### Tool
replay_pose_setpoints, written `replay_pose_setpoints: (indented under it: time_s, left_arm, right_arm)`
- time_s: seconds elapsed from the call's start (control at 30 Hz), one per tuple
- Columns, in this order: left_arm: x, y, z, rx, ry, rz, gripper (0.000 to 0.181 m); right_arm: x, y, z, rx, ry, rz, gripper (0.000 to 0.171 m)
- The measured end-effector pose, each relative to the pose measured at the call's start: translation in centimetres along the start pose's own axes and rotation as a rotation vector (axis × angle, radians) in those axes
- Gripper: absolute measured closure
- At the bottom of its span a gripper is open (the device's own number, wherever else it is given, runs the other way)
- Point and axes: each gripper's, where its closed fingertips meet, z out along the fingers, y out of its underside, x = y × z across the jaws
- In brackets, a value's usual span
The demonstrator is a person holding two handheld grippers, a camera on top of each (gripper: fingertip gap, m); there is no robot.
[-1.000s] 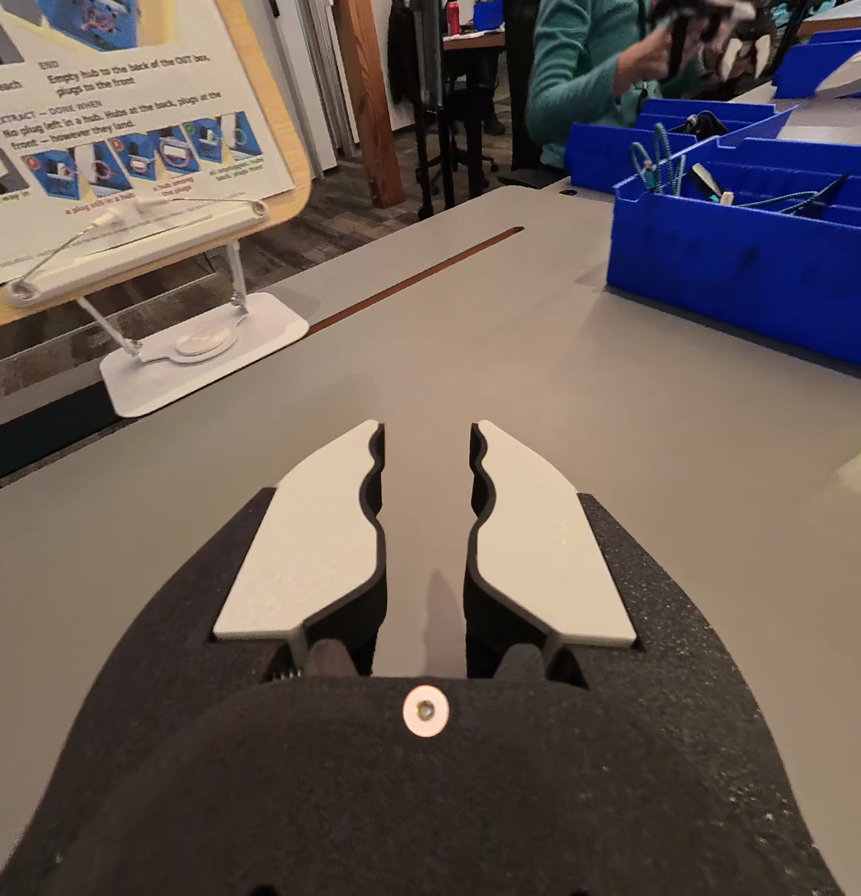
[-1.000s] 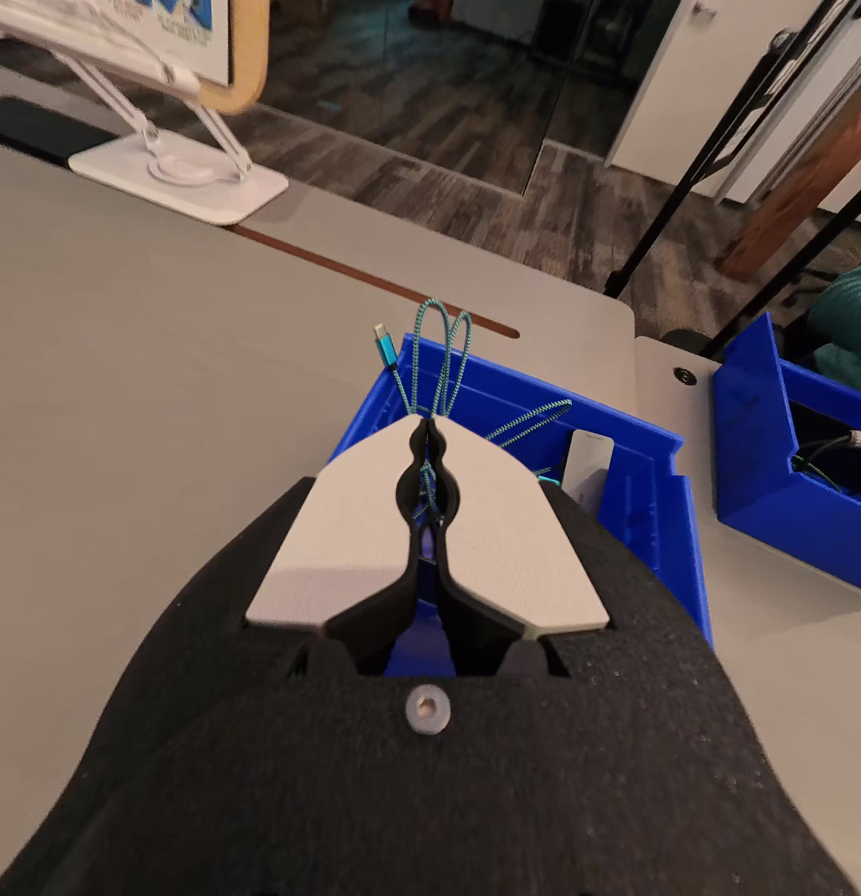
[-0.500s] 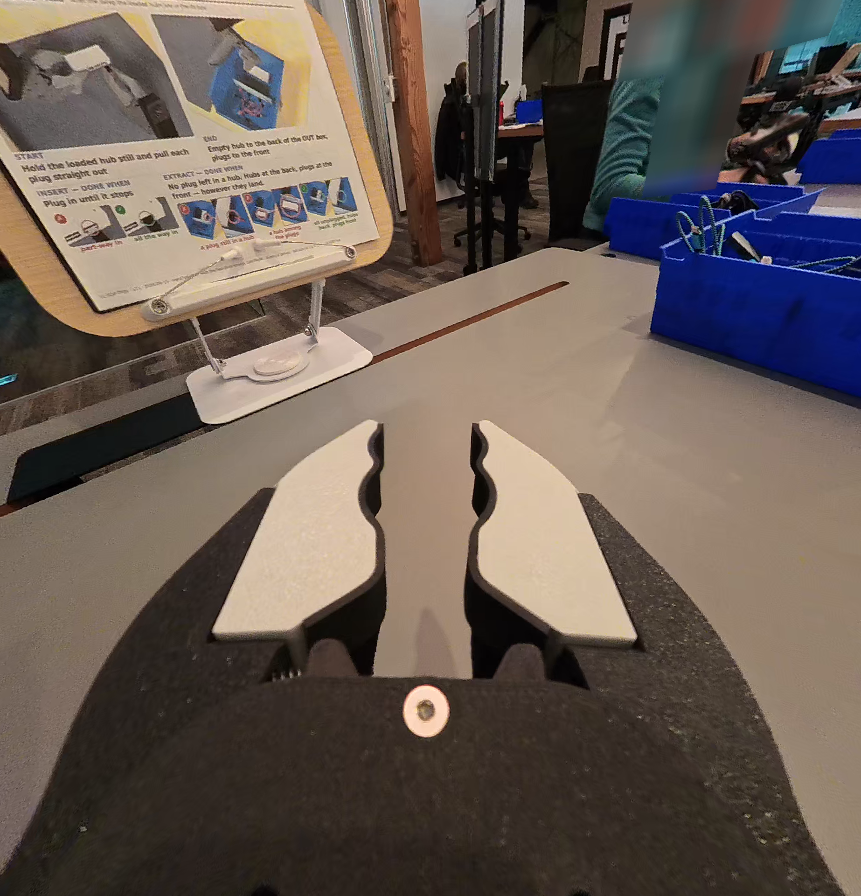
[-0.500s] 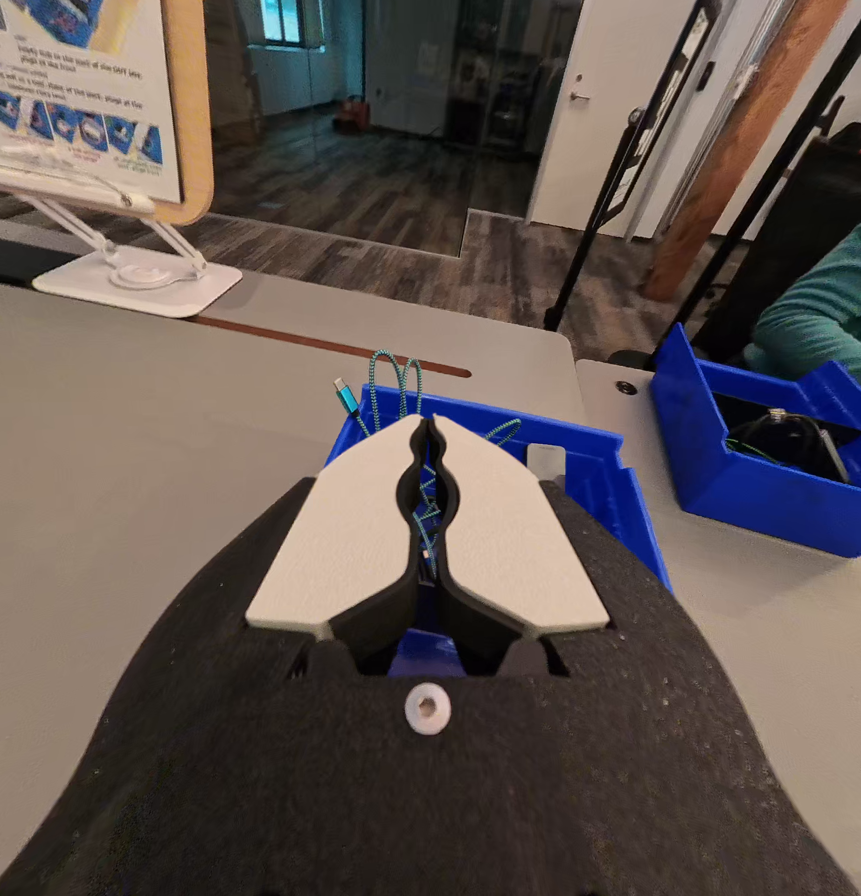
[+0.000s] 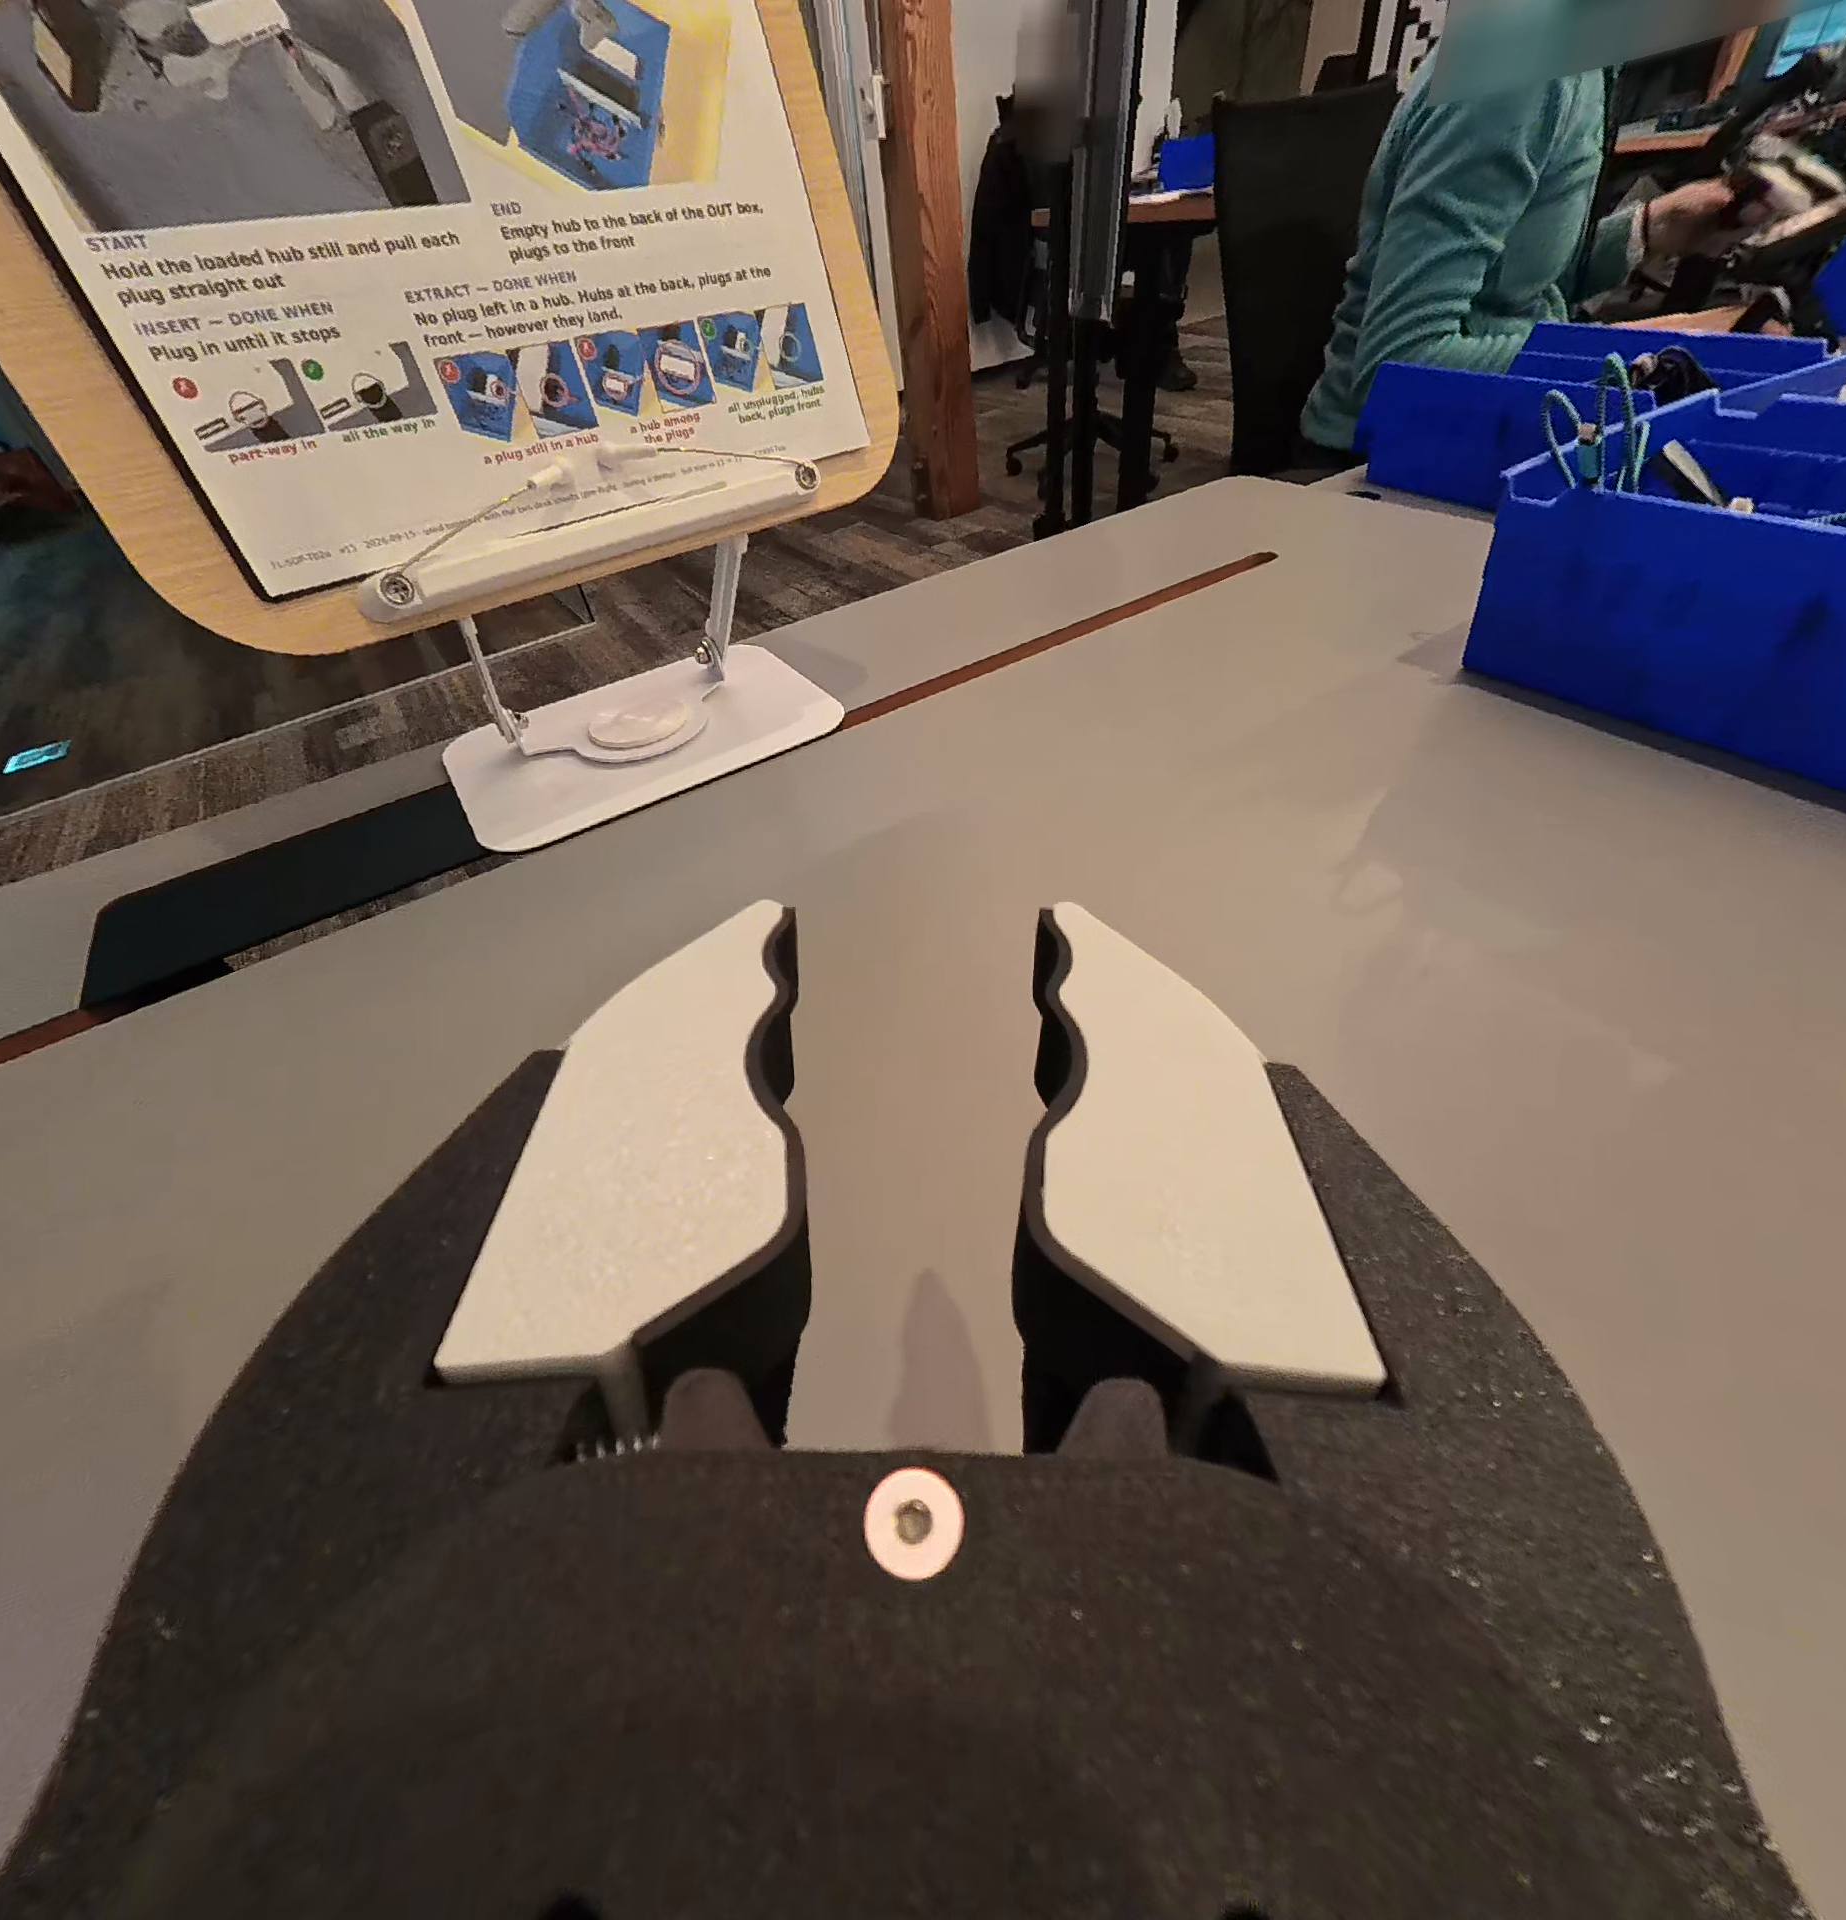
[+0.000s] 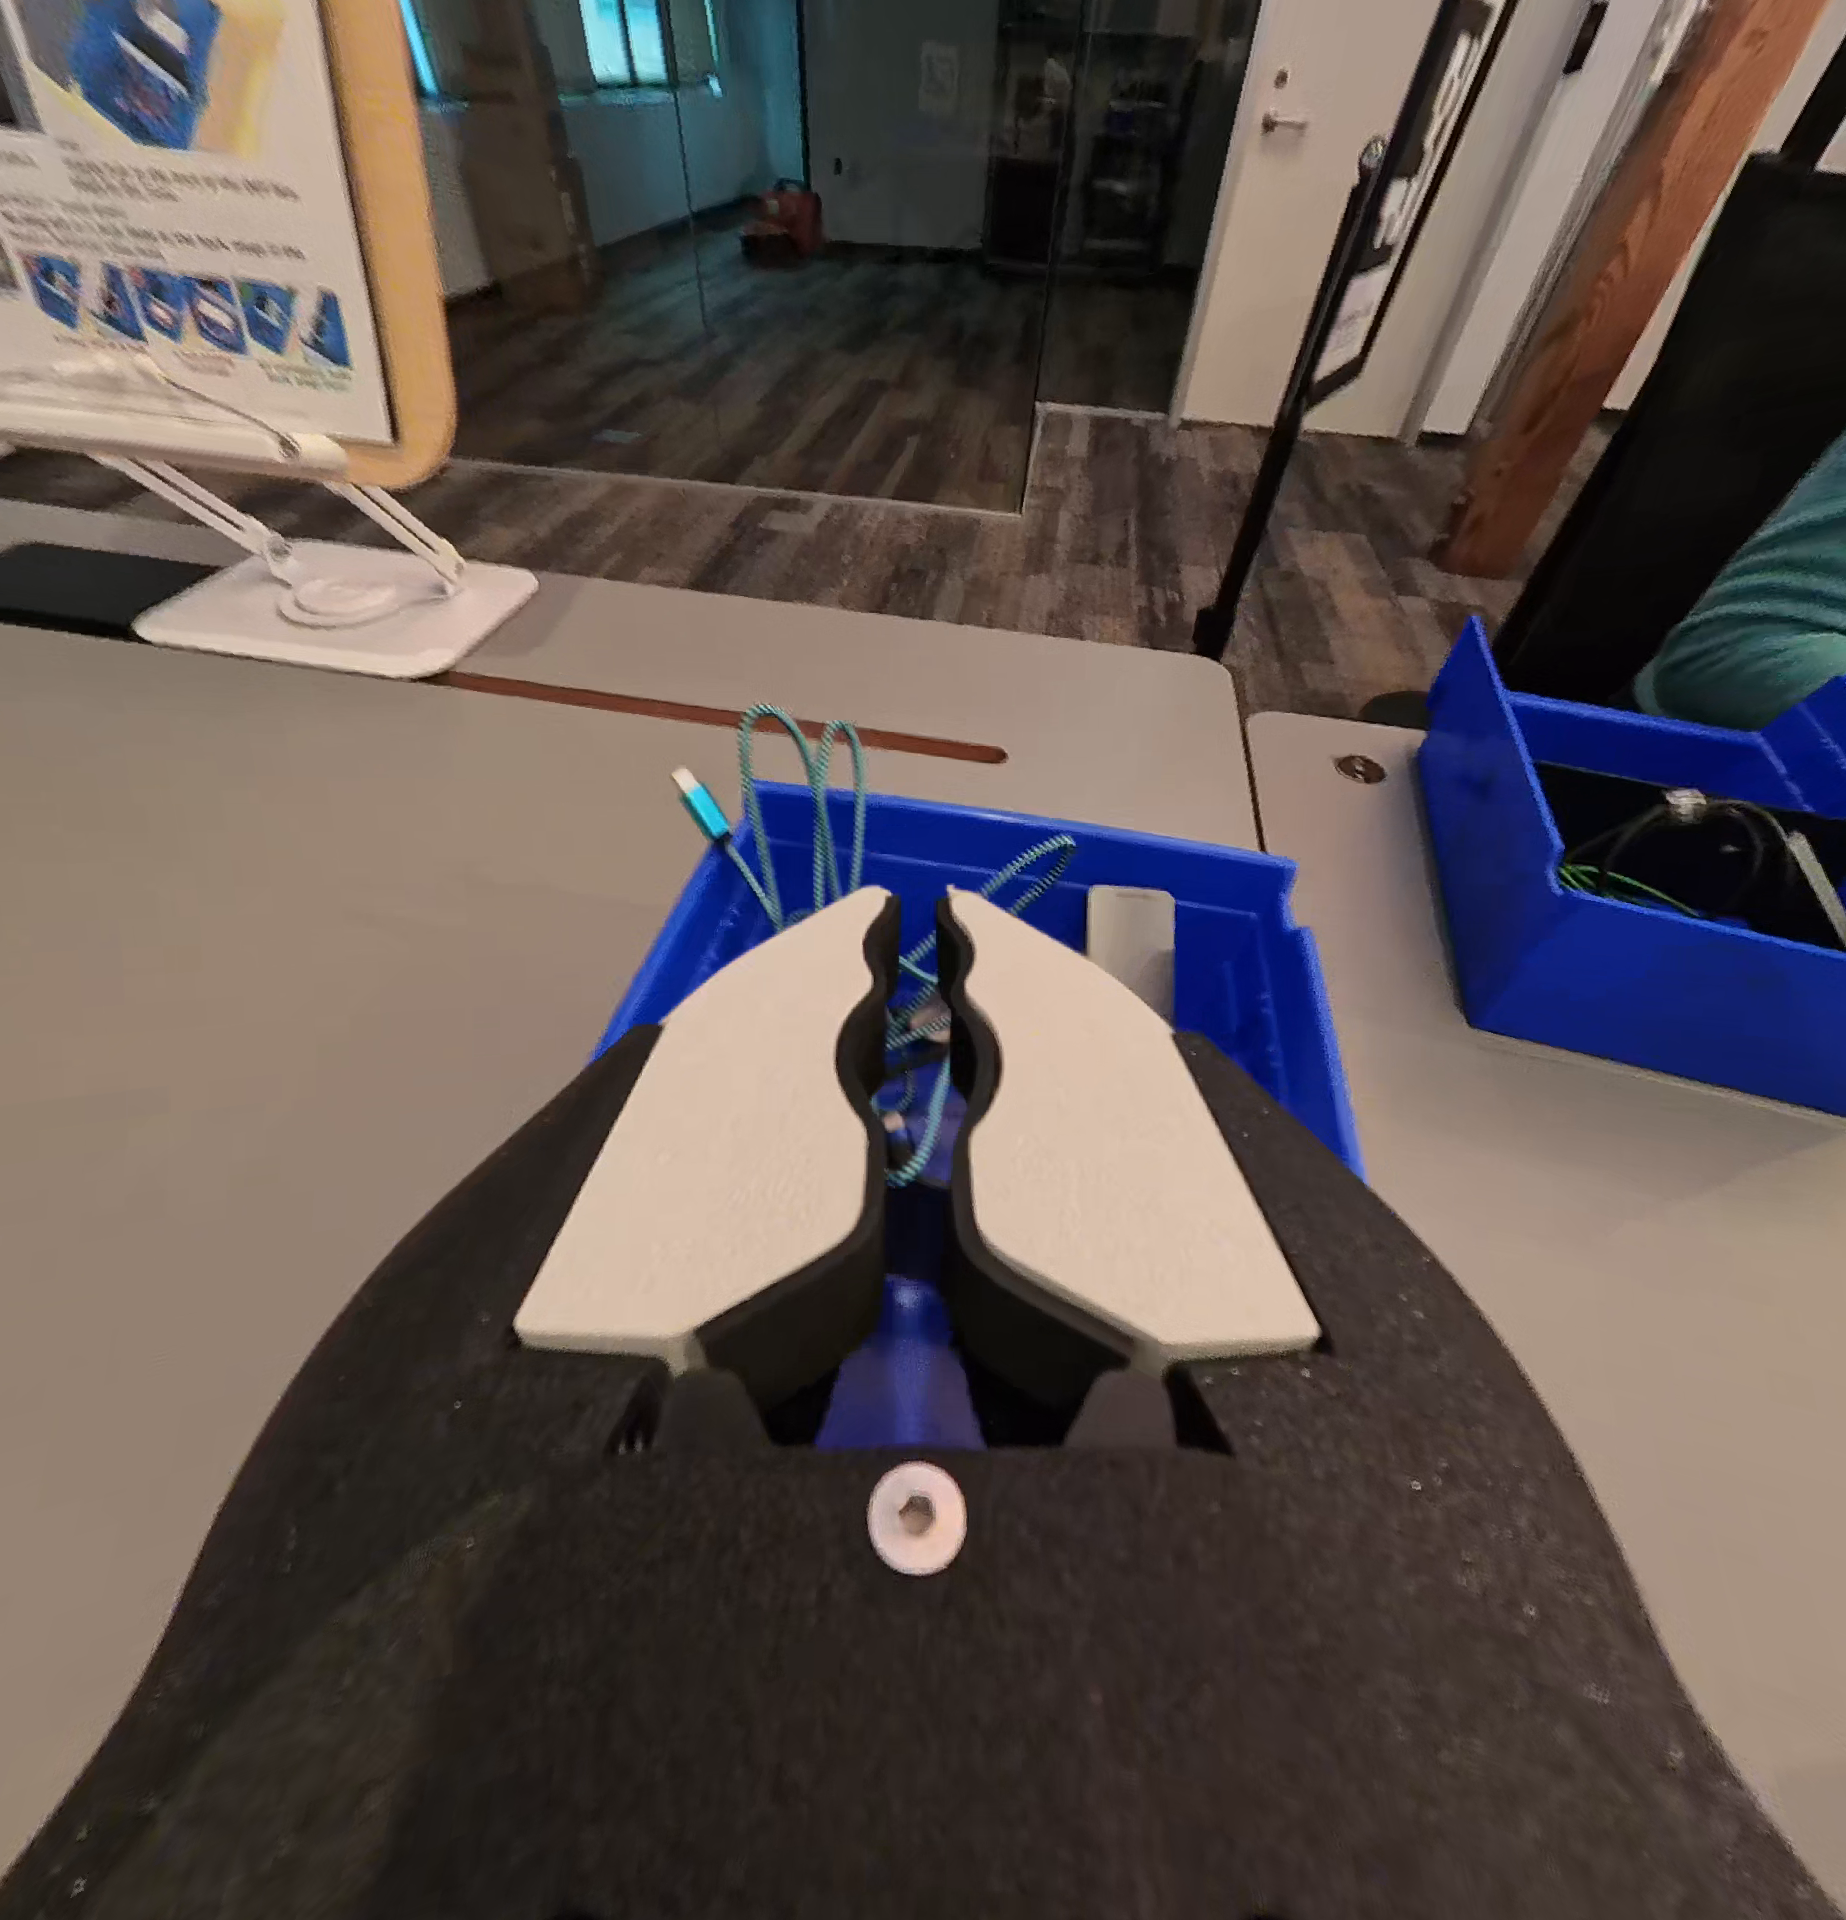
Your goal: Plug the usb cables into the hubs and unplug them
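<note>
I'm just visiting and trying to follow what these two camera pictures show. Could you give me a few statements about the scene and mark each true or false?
1. The left hand-held gripper is open over the bare grey table. True.
2. The right hand-held gripper hangs over a red bin. False: the blue bin under it is blue.
3. Teal braided cables stick up out of that blue bin. True.
4. The instruction board lies flat on the table. False: it stands propped on a white stand.
5. The left hand-held gripper holds a cable. False: nothing is between its fingers.
</note>
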Motion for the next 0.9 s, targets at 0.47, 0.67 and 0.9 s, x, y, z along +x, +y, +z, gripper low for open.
replay_pose_setpoints:
  time_s: [0.47, 0.67, 0.9]
  left_arm:
    - [-1.0, 1.1, -0.1, -0.097, -0.057, 0.048, 0.138]
    - [-1.5, 1.5, -0.4, -0.123, -0.075, 0.038, 0.139]
    - [-1.9, 1.8, -0.8, -0.146, -0.099, 0.04, 0.139]
  right_arm:
    - [8.8, 7.0, -1.9, -0.594, 0.093, -0.095, 0.131]
    - [9.7, 9.2, -1.2, -0.698, 0.016, -0.019, 0.121]
    - [10.2, 13.3, -0.1, -0.843, -0.005, -0.023, 0.117]
